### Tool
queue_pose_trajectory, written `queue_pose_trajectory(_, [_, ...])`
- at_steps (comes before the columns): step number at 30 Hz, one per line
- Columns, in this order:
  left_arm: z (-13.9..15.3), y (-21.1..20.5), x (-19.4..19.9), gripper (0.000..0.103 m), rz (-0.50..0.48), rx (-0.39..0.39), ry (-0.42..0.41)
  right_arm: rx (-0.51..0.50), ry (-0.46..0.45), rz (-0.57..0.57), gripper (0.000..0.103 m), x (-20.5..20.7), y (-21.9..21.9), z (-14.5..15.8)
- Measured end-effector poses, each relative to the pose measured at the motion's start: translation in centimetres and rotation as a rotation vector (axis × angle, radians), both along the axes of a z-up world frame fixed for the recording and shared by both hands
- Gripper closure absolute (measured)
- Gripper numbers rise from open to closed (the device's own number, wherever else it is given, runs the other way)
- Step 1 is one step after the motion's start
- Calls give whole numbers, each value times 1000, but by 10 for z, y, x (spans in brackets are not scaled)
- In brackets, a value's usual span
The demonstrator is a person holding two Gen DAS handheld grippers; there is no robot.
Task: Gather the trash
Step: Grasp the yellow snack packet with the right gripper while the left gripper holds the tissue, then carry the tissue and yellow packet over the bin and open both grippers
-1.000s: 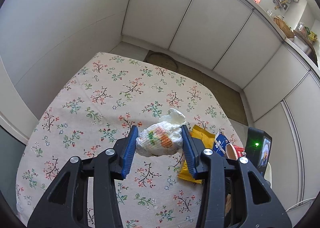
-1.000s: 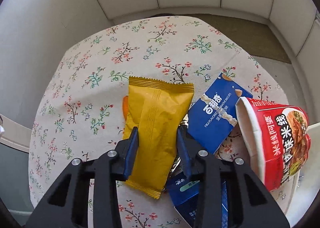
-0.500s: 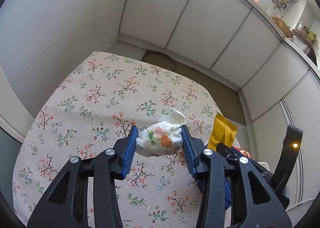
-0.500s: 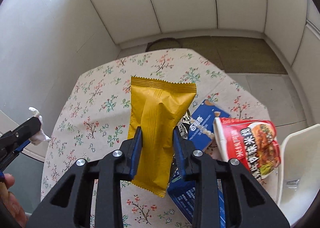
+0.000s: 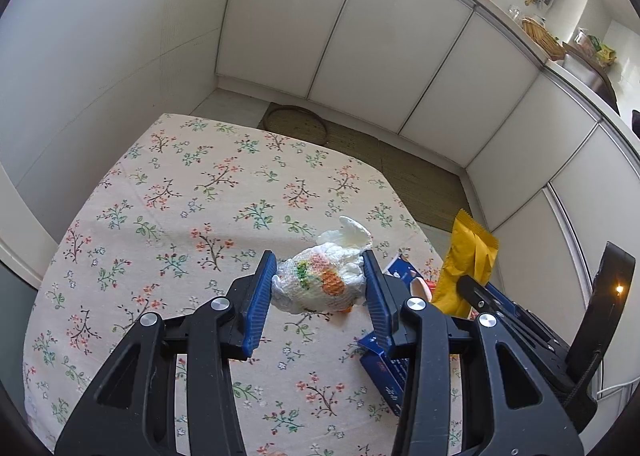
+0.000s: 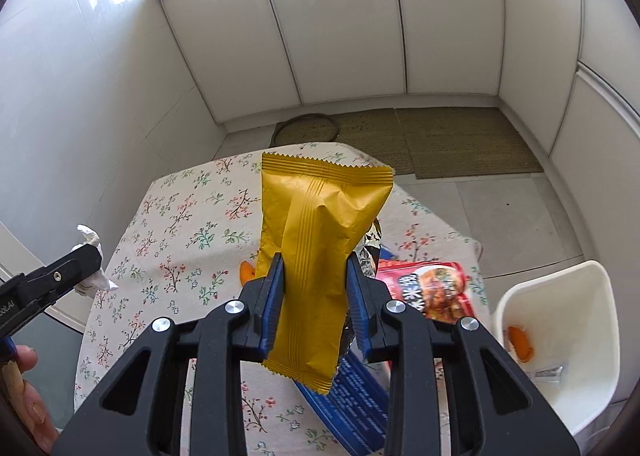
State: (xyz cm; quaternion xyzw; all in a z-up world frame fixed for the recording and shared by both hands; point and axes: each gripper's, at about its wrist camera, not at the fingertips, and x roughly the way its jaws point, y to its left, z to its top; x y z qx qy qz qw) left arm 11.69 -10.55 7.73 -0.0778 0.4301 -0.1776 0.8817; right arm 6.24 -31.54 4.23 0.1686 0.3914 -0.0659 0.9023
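Note:
My left gripper (image 5: 320, 276) is shut on a crumpled white wrapper with orange and green print (image 5: 320, 284), held above the floral tablecloth (image 5: 192, 207). My right gripper (image 6: 315, 284) is shut on a yellow snack packet (image 6: 316, 240), lifted well above the table; the packet also shows at the right in the left wrist view (image 5: 466, 264). The left gripper with its wrapper shows at the left in the right wrist view (image 6: 86, 256). A white bin (image 6: 560, 340) stands below the table's right side, with an orange scrap (image 6: 520, 344) and a small wrapper inside.
On the table under the right gripper lie a red noodle cup (image 6: 428, 288), a blue biscuit box (image 6: 352, 408), a silver foil piece (image 6: 370, 244) and an orange peel (image 6: 246, 270). White cabinets (image 6: 340, 23) surround the table; a woven mat (image 6: 440, 139) lies on the floor.
My right gripper has lifted the yellow packet off the table and risen high, bringing the white bin into view. My left gripper still holds the crumpled wrapper and has risen slightly.

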Motion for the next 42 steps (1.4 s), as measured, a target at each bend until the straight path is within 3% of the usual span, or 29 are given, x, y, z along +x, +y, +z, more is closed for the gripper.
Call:
queue_pose_trajectory(22, [-9,-93,-37,62,-142,41,-4,-36,-49,-214,72,-92,-112,24])
queue_pose_trajectory(32, [-11,-129,-56,62,-201,54,-4,-72,15,-356,67,-131,-163,12])
queue_pose_trajectory(35, [-11,-144,-64,62,-229,52,0,-95,32,-401,54,-143,-174,10])
queue_pose_trajectory(37, [-10,-155,-69,62,-246,36,3,-107,34,-430,30,-153,-181,11])
queue_pose_trajectory(42, [-10,-184,-85,62,-312,12,1,-172,33,-503,15,-180,-193,16])
